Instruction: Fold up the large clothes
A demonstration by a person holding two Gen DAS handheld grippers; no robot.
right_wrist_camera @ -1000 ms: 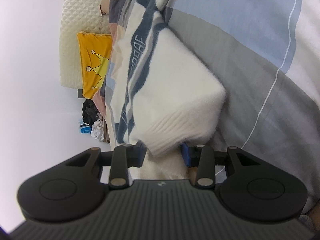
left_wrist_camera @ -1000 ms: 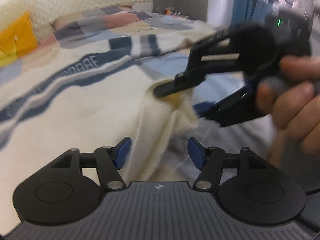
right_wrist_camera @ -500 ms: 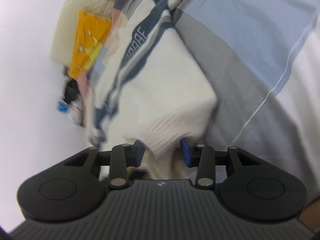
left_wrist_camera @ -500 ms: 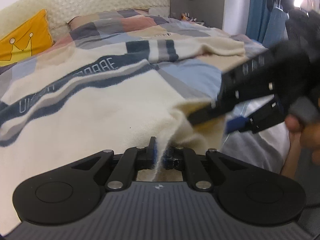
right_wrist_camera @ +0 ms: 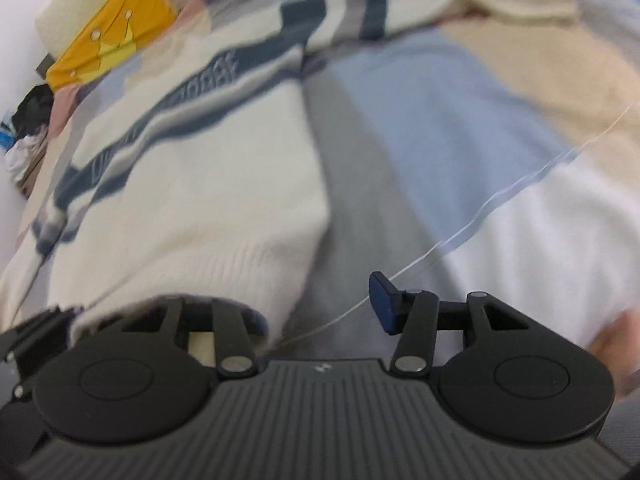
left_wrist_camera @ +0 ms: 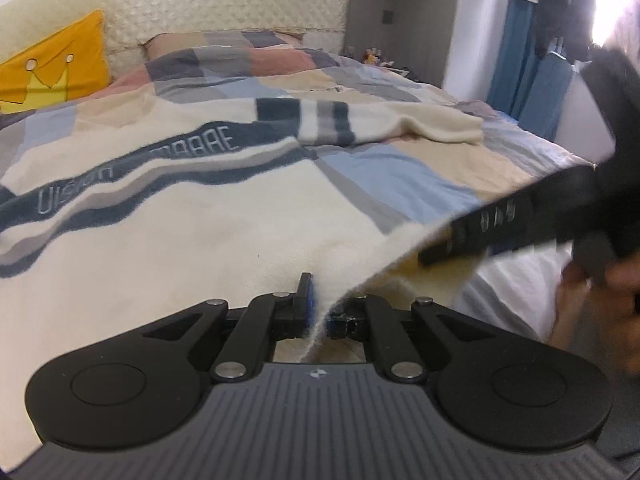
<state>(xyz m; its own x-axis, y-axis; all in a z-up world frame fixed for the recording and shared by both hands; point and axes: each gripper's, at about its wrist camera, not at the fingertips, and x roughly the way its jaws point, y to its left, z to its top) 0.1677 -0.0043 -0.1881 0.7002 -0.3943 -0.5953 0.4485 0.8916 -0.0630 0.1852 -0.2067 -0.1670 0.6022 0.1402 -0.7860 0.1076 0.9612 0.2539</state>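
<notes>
Since a second ago the left hand-held gripper (left_wrist_camera: 318, 314) is clamping the cream sweater's (left_wrist_camera: 168, 220) near hem, while the right hand-held gripper (right_wrist_camera: 320, 300), jaws just widening off the corner, is needing a fresh hold before lifting it toward the far end of the bed (left_wrist_camera: 440, 184).

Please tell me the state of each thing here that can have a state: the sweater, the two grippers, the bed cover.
Cream sweater: spread flat on the bed, hem corner lifted.
Left gripper: shut on the sweater's hem.
Right gripper: jaws apart and just been opening; one finger under the hem corner, no pinch visible.
Patchwork bed cover: laid out, under the sweater.
Yellow crown pillow: leaning against the headboard.
</notes>
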